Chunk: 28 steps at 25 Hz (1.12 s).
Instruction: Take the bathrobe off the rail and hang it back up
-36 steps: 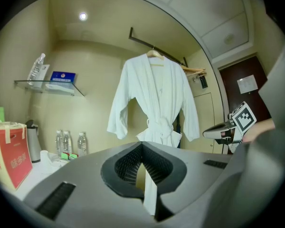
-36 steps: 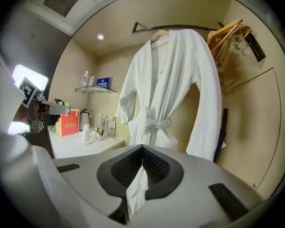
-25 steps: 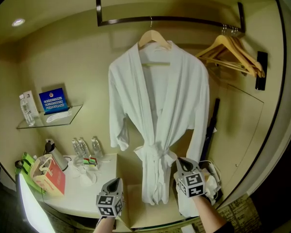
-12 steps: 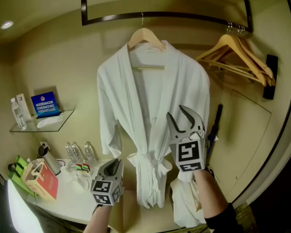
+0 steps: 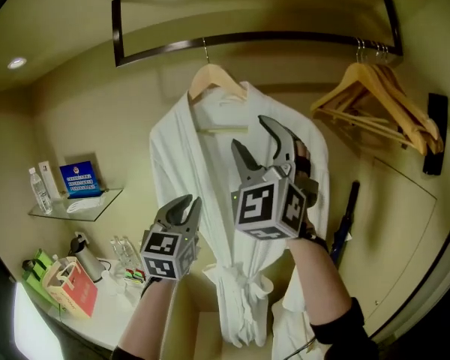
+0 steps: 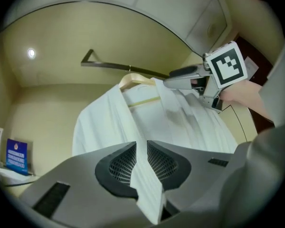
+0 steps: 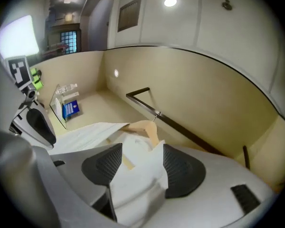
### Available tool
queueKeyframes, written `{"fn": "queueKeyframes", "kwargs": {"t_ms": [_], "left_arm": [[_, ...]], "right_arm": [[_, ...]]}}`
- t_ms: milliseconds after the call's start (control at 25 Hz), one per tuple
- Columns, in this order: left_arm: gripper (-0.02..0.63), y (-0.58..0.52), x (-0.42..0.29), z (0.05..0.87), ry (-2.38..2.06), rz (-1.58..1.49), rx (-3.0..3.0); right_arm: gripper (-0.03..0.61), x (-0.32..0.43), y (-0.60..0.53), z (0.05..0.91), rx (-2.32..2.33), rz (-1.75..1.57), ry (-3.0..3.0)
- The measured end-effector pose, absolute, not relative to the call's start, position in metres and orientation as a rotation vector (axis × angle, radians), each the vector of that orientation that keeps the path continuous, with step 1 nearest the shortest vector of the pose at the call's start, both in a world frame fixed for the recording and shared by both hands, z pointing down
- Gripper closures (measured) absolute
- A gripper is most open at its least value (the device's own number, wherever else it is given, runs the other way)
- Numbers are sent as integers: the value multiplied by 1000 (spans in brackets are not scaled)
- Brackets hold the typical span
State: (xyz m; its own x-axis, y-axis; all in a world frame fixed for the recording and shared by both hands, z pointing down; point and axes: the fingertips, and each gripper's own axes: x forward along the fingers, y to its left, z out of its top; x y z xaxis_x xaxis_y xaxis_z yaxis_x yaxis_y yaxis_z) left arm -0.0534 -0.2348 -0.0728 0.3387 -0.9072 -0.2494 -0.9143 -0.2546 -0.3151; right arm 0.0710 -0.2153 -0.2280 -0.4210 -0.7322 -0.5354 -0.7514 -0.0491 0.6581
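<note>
Bathrobe (image 5: 210,171): white, belt tied, hanging on its wooden hanger (image 5: 217,77) from the rail.
Rail (image 5: 285,36): dark bar across the closet top.
Right gripper (image 5: 252,135): up by the collar; jaws just opening, spread wide, cloth between, unpinched.
Left gripper (image 5: 189,201): lower, at the robe's front; jaws just opening, slim gap, cloth showing through.

Left gripper (image 5: 189,201), right gripper (image 5: 250,131): grey, black-white marker cubes (image 5: 259,205) (dark sleeve (image 5: 345,328)).

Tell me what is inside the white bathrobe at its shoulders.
A wooden hanger carries the bathrobe: its hook sits on the rail, and its top and crossbar show in the open collar. The cloth covers its arm ends.
</note>
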Motion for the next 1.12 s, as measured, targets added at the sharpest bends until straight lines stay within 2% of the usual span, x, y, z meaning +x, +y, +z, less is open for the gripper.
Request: {"fn": "queueKeyframes", "kwargs": {"t_ms": [120,200,320,480,720,800,840,880,1120], "left_arm": [[543,-244,-33,-87,1536,27,-2242],[543,-251,-27,-97,1498,56,-2266],[550,-261,-23,-110,1446,90,-2283],[614,-273,-27,-123,1412,144,-2293],[614,-288,-21,-124,1342,182,-2329],[614,-291,-19,-125,1324,184,-2329],[614,-292,-19,-125,1316,188,-2331],[614,-292,-19,-126,1310,195,-2334],[614,-293,-20,-131,1287,231,-2349]], "right_arm": [[282,63,-224,-266,-1744,1646,2062],[252,56,-234,-287,-1799,1732,2029],[253,48,-257,-303,-1880,1821,2042],[250,39,-285,-310,-1953,1878,2064],[252,28,-315,-328,-1995,1865,2123],[279,21,-322,-329,-1976,1872,2150],[314,20,-324,-330,-1965,1870,2147],[374,20,-325,-332,-1959,1863,2132],[380,21,-329,-336,-1976,1820,2091]]}}
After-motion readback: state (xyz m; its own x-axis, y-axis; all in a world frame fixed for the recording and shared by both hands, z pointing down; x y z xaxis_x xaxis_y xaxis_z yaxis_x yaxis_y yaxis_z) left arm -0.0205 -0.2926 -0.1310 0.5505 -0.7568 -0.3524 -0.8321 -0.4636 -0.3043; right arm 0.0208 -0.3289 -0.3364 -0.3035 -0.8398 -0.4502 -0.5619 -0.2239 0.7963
